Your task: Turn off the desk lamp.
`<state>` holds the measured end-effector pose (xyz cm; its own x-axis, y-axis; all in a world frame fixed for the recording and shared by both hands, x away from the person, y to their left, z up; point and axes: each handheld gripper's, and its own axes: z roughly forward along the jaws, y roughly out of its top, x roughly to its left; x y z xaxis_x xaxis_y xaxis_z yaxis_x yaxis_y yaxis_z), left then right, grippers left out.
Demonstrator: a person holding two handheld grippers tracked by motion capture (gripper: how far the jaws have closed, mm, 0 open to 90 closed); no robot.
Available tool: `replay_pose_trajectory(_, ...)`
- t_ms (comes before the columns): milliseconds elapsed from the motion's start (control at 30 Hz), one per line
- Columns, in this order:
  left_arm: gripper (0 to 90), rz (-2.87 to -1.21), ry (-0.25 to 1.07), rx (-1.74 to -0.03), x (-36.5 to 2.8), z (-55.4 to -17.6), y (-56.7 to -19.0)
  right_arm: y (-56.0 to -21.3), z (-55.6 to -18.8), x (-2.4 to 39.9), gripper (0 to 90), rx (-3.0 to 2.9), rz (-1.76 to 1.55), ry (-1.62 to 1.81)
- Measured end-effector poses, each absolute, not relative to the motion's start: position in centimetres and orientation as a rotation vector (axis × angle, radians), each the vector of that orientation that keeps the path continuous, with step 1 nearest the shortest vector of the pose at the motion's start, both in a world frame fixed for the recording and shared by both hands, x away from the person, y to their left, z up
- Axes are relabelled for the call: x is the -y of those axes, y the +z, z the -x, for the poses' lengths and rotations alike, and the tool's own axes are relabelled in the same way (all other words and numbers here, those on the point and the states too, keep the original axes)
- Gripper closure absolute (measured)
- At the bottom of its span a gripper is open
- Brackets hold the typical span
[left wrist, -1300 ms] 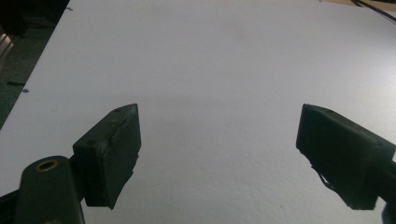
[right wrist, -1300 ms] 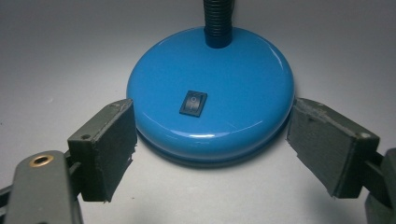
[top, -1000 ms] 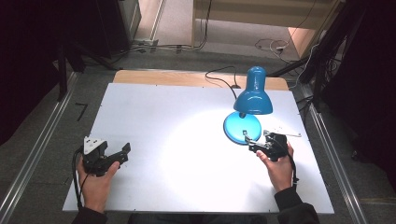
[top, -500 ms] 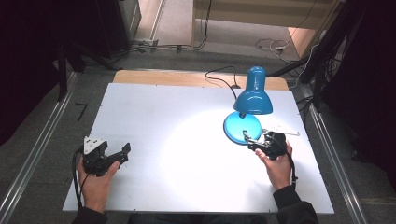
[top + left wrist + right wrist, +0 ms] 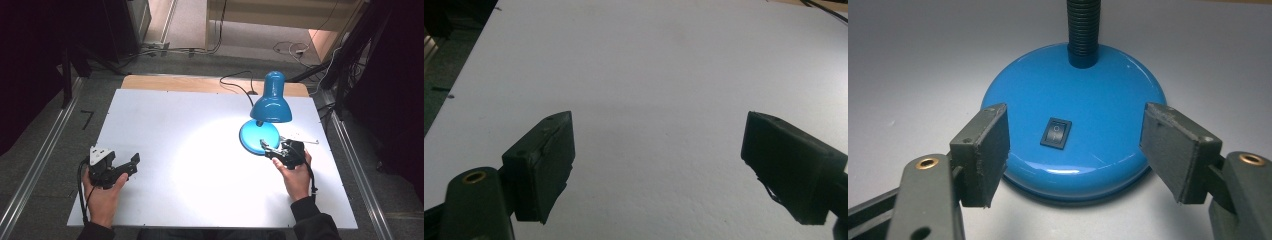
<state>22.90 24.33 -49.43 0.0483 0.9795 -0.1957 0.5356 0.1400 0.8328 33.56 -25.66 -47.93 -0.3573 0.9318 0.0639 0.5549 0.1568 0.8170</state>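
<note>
right gripper [image 5: 1075, 155] jaws wide, empty, at lamp base's 5 o'clock | left gripper [image 5: 116, 167] spread, idle, table's 8 o'clock | table [image 5: 165, 125] | lamp [image 5: 267, 117] lit, 2 o'clock | switch [image 5: 1055, 133] between jaws, untouched; next press is a guess

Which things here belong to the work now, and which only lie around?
In use: blue lamp, lit; its switch; right claw, open at the lamp base.
Idle: left claw, open over bare table; white strip beside the base.
</note>
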Motion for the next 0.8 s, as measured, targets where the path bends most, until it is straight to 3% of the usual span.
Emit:
replay_pose_trajectory(367, 15.1, -1.501, 0.68, -1.599, -24.32, -22.9, -49.45, -48.03, -33.78, 25.35, 36.4, -1.973, -1.391, 1.078)
replay_pose_trajectory(800, 15.1, -1.501, 0.678, -1.599, -24.32, -22.91, -49.47, -48.31, -34.14, 25.03, 78.6, -1.973, -1.381, 1.125)
